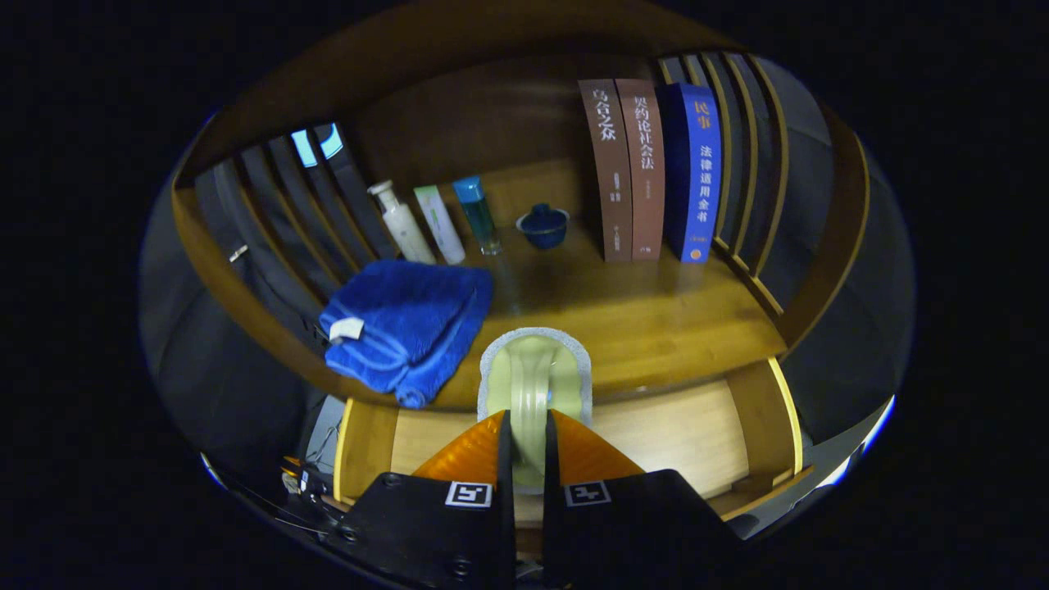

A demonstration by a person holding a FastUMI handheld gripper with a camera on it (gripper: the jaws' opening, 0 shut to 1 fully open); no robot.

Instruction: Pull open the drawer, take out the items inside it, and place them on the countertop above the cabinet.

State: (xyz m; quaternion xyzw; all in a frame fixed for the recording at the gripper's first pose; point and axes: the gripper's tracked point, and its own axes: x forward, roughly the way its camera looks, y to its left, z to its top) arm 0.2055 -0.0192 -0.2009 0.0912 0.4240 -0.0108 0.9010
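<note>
My gripper (524, 442) is shut on a pale green scrubbing sponge with a grey pad rim and a raised handle (534, 377); both fingers press on its handle. The sponge hangs over the front edge of the wooden countertop (656, 319). Below it the drawer (680, 430) stands pulled open, its light wooden bottom showing bare on both sides of the fingers. A folded blue towel (406, 324) lies on the countertop just left of the sponge.
At the back of the countertop stand three bottles (438, 223), a small dark blue bowl (542, 225) and three upright books (651, 172). Slatted wooden side walls (750, 164) close the shelf on both sides, and a wooden board roofs it.
</note>
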